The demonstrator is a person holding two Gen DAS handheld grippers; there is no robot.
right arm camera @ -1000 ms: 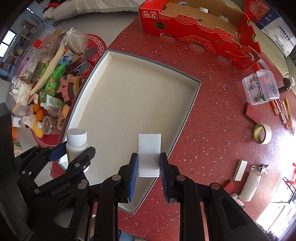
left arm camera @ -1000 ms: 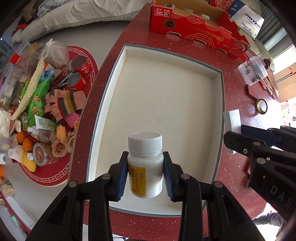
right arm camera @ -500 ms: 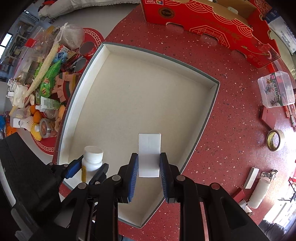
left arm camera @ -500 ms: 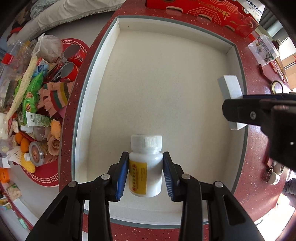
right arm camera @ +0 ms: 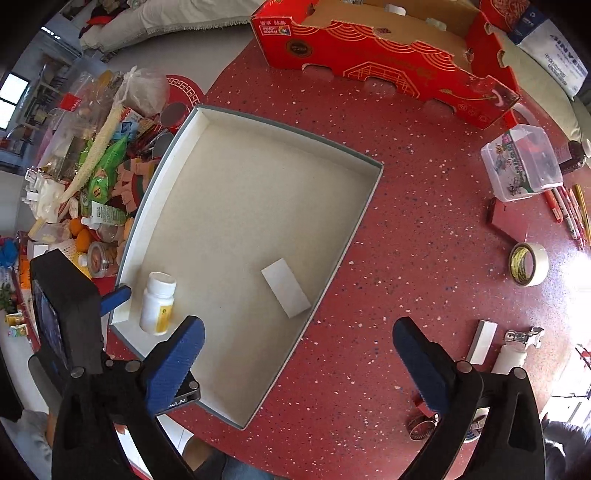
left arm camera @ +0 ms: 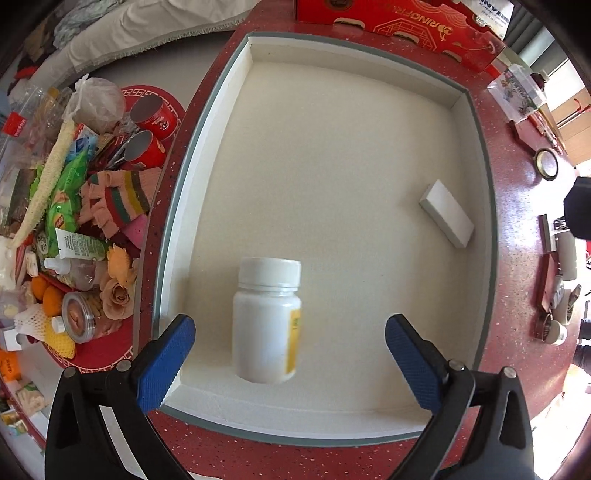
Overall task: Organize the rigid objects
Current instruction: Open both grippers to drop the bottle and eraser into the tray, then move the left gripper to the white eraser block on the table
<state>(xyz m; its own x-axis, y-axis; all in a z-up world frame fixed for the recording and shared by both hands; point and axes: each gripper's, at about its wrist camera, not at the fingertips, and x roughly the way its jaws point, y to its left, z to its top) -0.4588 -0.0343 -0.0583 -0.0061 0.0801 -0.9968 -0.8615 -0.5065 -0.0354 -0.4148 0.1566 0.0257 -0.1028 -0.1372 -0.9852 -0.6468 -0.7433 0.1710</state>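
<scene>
Left wrist view first. Left gripper opening up, blue pads flung out to the lower left and lower right of the frame, nothing pinched. White pill bottle sitting between them but clear of both pads, a bit blurry, yellow label on its right side, cap toward the top of the frame. Can't say for sure whether the bottle is resting on the floor of the tray or just above it. Tray is shallow, white inside with a grey rim, filling the middle of the frame. White block lying flat at the right side of the tray, just beside the right wall, well apart from the bottle. Heap of clutter at the left edge: cans, a striped sock, snack bags, oranges. Red cardboard box along the top.

Right wrist view next. Right gripper opening too, pads spread wide at the bottom of the frame, nothing between them but red speckled tabletop and the tray's lower corner. Same white block a little above the gap, flat inside the tray near its right wall, not touched by anything. Pill bottle at lower left of the tray, looking tilted, with one blue pad of the left gripper poking in just left of it. Tape roll at right, clear plastic container above it, pens at the far right edge. Red box across the top again.
</scene>
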